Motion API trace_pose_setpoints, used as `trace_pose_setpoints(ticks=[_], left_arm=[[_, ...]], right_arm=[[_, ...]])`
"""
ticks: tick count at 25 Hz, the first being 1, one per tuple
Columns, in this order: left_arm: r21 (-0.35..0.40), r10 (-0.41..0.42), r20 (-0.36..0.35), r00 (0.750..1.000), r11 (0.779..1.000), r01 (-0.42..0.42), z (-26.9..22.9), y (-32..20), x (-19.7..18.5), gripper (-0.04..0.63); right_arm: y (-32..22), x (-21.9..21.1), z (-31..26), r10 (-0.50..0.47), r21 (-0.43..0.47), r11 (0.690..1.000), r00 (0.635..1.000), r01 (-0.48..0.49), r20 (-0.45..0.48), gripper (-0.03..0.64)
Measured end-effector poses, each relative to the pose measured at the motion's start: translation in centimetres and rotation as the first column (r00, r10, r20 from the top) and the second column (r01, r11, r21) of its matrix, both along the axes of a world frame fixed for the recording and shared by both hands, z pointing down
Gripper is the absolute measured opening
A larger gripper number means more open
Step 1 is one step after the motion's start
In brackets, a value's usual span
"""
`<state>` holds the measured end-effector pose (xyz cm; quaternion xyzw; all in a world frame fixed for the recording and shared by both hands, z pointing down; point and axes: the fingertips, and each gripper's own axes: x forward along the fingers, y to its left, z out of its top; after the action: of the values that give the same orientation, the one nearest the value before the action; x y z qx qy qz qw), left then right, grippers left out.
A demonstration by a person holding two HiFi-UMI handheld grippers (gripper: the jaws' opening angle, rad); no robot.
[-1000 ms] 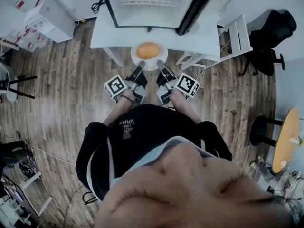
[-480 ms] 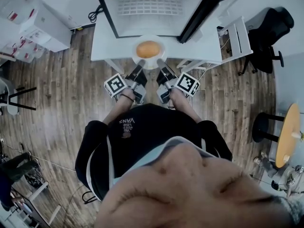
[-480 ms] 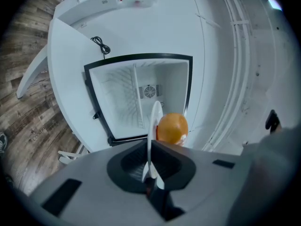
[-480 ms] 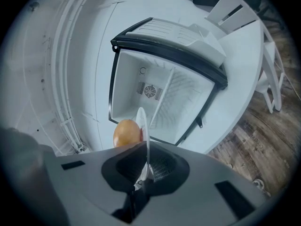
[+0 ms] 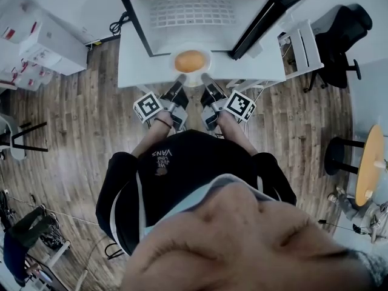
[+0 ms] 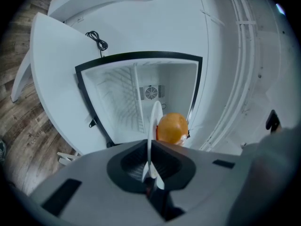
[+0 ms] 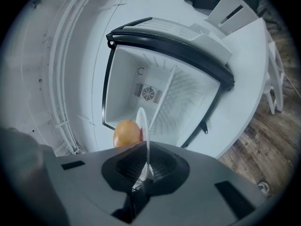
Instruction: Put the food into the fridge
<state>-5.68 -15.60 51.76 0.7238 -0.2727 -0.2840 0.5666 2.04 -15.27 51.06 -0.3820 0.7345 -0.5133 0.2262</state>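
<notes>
A white plate (image 5: 194,81) carries a round orange-brown bun (image 5: 190,60). It hangs level in front of the open mini fridge (image 5: 200,11), over the white table's near edge. My left gripper (image 5: 179,77) is shut on the plate's near-left rim, and my right gripper (image 5: 205,77) is shut on its near-right rim. In the left gripper view the plate (image 6: 153,124) shows edge-on between the jaws of the gripper (image 6: 150,173), with the bun (image 6: 172,128) to its right. In the right gripper view the plate (image 7: 143,128) rises from the gripper (image 7: 143,175), the bun (image 7: 127,133) on its left.
The fridge stands on a white table (image 5: 136,56), its door (image 5: 264,14) swung open to the right. Its white inside has a wire shelf (image 6: 127,102) and a rear fan (image 6: 151,92). A white rack (image 5: 303,41) and a black chair (image 5: 345,38) stand at right.
Both grippers have carried the plate with the bun forward, closer to the fridge opening. The fridge shows larger and lower in the head view.
</notes>
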Motion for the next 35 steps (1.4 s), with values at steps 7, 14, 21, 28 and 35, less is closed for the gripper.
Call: trace_pose_setpoints(ticks=[7, 14, 21, 28, 35], left_arm=[[0.002, 0.052, 0.01, 0.999, 0.999, -0.052, 0.4, -2.0, -0.8, 0.029], [-0.001, 0.069, -0.015, 0.998, 0.998, -0.069, 0.3, -2.6, -1.0, 0.029], [0.0, 0.058, -0.016, 0.998, 0.998, -0.058, 0.2, -4.1, -0.7, 0.029], [-0.007, 0.031, -0.016, 0.999, 0.999, -0.031, 0.1, -6.6, -0.2, 0.029], [-0.012, 0.021, -0.018, 1.0, 1.0, -0.021, -0.4, -9.1, 0.4, 0.029]], right_arm=[[-1.7, -0.8, 0.2, 0.048, 0.004, 0.999, 0.999, -0.048, 0.007, 0.02], [-2.2, -1.0, 0.5, 0.06, -0.008, 0.998, 0.998, -0.06, -0.003, 0.02], [-3.6, -0.5, 0.6, 0.056, -0.021, 0.998, 0.998, -0.056, -0.024, 0.02], [-6.4, -0.3, 0.0, 0.021, -0.005, 1.0, 1.0, -0.021, 0.002, 0.02], [-9.1, 0.5, -0.4, 0.007, -0.004, 1.0, 1.0, -0.007, 0.0, 0.02]])
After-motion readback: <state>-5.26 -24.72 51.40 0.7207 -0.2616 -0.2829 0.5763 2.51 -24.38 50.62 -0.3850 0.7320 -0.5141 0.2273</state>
